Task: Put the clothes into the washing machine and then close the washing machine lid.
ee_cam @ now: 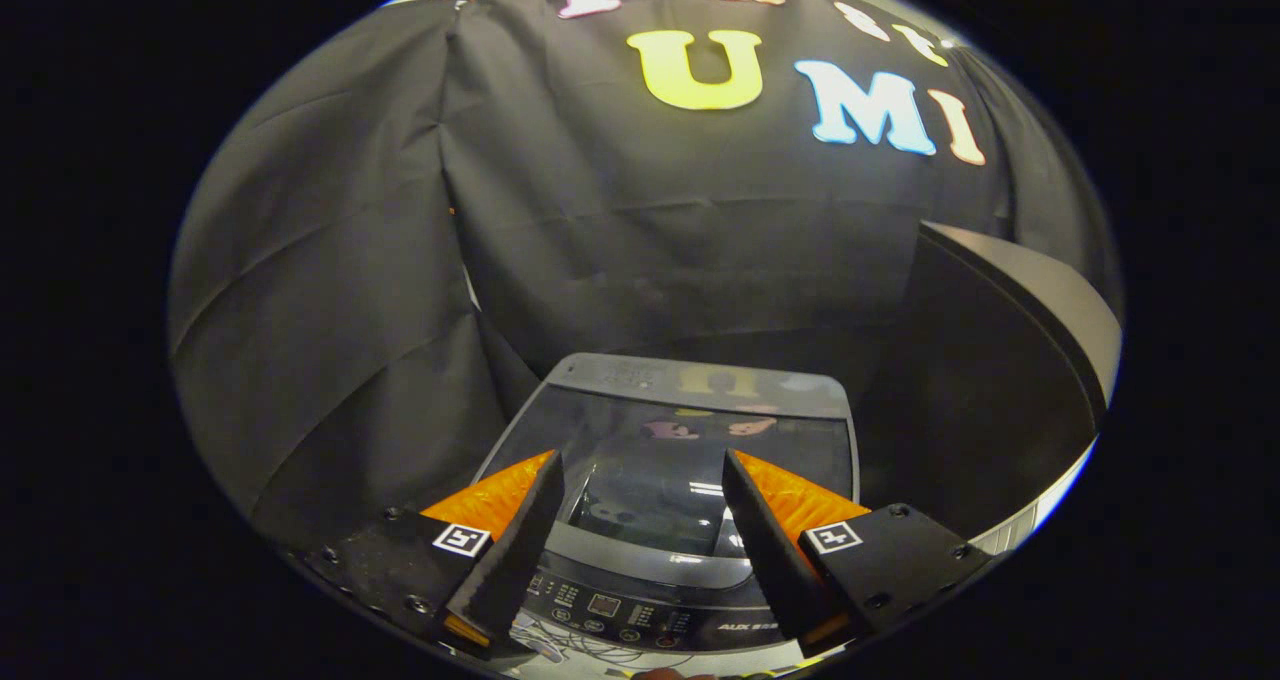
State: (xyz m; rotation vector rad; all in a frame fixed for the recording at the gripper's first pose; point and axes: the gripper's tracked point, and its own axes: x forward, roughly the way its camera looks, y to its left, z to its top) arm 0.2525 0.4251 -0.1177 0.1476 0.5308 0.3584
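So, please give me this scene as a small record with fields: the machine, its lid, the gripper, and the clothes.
machine: top-loading washing machine, below and just ahead of the fingers
lid: glass lid lies flat, shut, reflecting the booth
control panel: panel on the near edge, between the fingers
gripper: gripper open, fingers apart above the lid, holding nothing
clothes: cannot tell whether any are under the lid
backdrop: black cloth behind the machine

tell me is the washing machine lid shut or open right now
Shut. The glass lid lies flat across the washing machine top, reflecting the wall. The gripper hangs open above it, holding nothing.
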